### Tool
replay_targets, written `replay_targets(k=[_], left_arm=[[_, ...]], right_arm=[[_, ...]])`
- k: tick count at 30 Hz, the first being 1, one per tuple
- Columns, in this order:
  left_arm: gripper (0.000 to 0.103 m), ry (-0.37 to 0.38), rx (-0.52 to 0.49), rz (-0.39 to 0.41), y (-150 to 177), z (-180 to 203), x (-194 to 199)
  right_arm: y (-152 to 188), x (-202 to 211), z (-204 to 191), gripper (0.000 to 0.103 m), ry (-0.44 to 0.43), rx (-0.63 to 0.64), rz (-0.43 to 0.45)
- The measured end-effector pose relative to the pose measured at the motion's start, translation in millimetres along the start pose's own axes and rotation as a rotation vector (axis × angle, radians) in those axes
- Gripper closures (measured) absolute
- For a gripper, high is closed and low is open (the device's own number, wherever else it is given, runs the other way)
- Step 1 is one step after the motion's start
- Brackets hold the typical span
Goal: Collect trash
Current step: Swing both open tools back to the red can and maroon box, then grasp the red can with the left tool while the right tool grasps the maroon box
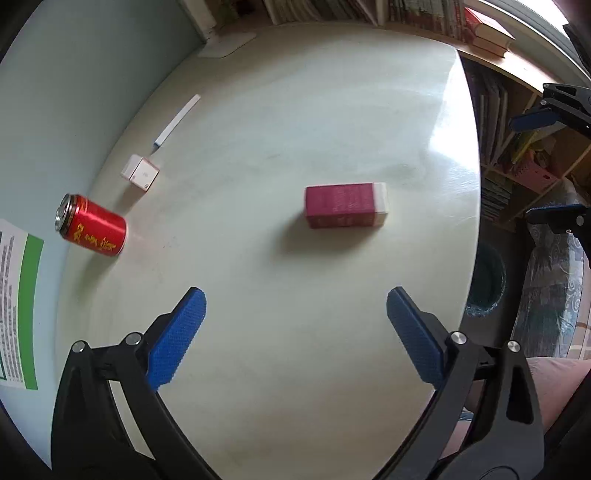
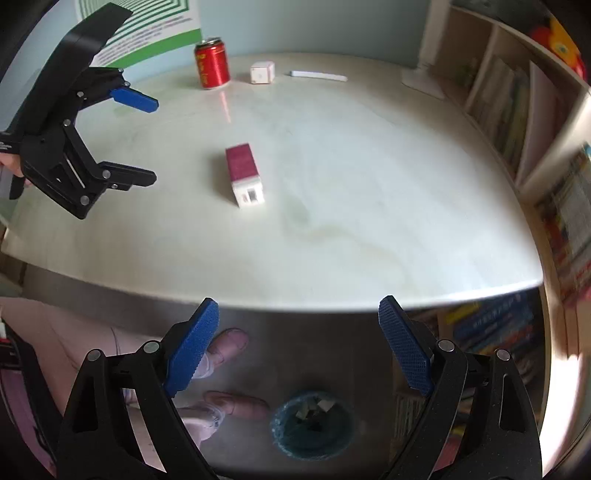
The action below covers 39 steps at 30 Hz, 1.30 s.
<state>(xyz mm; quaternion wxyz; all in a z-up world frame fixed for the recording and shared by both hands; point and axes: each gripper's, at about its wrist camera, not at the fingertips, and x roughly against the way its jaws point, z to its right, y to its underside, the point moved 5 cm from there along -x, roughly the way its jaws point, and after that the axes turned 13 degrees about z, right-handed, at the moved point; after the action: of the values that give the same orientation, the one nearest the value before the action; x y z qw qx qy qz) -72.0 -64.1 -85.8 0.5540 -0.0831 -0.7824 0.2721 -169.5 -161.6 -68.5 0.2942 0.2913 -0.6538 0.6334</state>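
Note:
A maroon and white carton [image 1: 346, 205] lies on its side on the pale table [image 1: 258, 332]; it also shows in the right wrist view [image 2: 244, 173]. A red can [image 1: 92, 225] [image 2: 212, 63], a small white box [image 1: 140, 172] [image 2: 262, 72] and a white strip [image 1: 176, 119] [image 2: 318, 75] sit near the wall. My left gripper [image 1: 295, 325] is open and empty over the table, short of the carton; it also shows in the right wrist view [image 2: 153, 142]. My right gripper [image 2: 298, 339] is open and empty beyond the table's edge, above a blue trash bin [image 2: 312, 424] with scraps inside.
The bin [image 1: 485, 282] stands on the floor beside the table. Bookshelves [image 2: 517, 122] line the right side. A green and white poster [image 2: 147, 33] hangs on the wall behind the can. A white lamp base [image 2: 424, 83] stands at the table's far corner. The person's feet [image 2: 229, 369] are below.

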Motion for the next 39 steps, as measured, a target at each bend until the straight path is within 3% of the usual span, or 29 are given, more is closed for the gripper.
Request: replay_targets(k=[11,15,22,26,28,29,33,35,39], left_arm=[[0.007,-0.081,0.112,-0.058,32.9,-98.2,-17.0],[0.007,-0.096,0.146,-0.07,38.3,-130.8,-26.9],[0.007,-0.11,0.194,-0.081,37.2,-179.8,-50.1],[0.007,-0.12,0.215,-0.08,32.5,-204.1,-65.7],[0.007,-0.12,0.223,-0.08,29.7,-215.1,-74.4],[0.007,-0.127,0.226,-0.078,28.0,-221.4,-79.6],[0.007,-0.129,0.249,-0.073,20.8,-243.9,-101.2],[0.007,-0.12,0.26,-0.067,14.7,-253.6,-112.8],[0.022,-0.106,0.274,-0.049,2.9,-266.1,-128.6]], right_arm=[[-52.2,-71.1,-31.9,0.017,-0.07,0.071,-0.059],[-61.6,-95.4,-33.6,0.028,-0.079,0.075,-0.097],[-72.4,-120.6,-28.7,0.033,-0.076,0.062,-0.127],[-80.0,-135.1,-23.8,0.042,-0.074,0.056,-0.145],[-81.7,-142.0,-22.9,0.052,-0.073,0.059,-0.157],[-82.1,-146.2,-21.8,0.063,-0.074,0.055,-0.168],[-94.0,-155.2,-17.4,0.074,-0.069,0.043,-0.15],[-101.8,-162.0,-13.4,0.074,-0.066,0.034,-0.149],[-115.8,-174.2,-7.8,0.074,-0.07,0.03,-0.153]])
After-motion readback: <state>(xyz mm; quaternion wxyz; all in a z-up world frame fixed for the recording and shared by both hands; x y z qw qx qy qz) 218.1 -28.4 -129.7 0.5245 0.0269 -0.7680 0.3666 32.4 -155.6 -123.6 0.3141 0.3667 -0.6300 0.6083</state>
